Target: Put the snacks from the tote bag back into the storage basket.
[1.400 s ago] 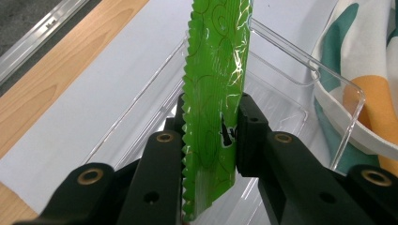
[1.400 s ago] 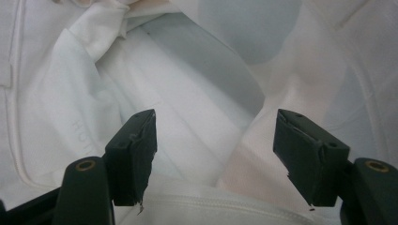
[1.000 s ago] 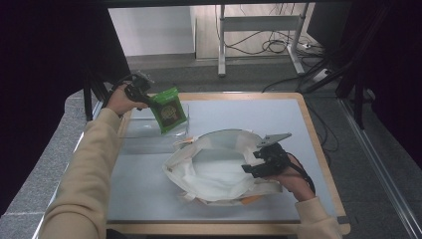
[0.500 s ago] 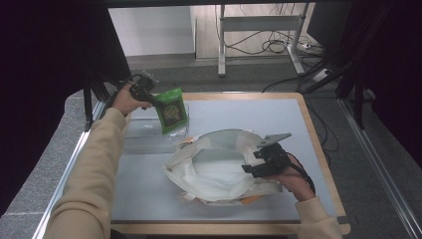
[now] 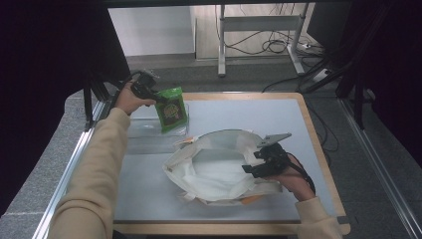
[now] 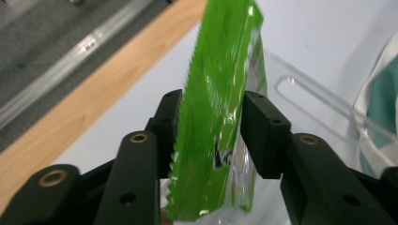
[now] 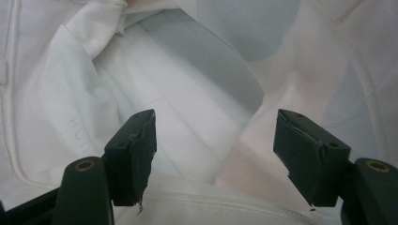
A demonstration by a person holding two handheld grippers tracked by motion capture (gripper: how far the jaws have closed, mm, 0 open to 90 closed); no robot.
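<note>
Opening up just now, the left gripper (image 6: pixel 211 136) has its jaws spread w/ the green packet (image 6: pixel 218 108) between them: the packet leans on one pad, and a gap shows at the other, so the pinch looks released or nearly so. In the high view the same packet (image 5: pixel 171 108) stands tilted at the far-left part of the table (image 5: pixel 298 114), its lower end in or on the clear plastic tray (image 5: pixel 144 135) — can't tell which.

Right gripper (image 7: pixel 216 159) has its jaws spread wide, w/ the rim of the white cloth bag (image 7: pixel 94 89) running under them; nothing is visibly pinched. From above, that gripper (image 5: pixel 261 162) sits at the bag's right edge, mouth of the bag (image 5: pixel 219 169) gaping toward the tray.

Judging progress: early stage. Bag is propped open and ready, but the packet isn't inside yet — it's near the bag, not over it. Left to do, probably: re-grip or carry the packet across and drop it in.
</note>
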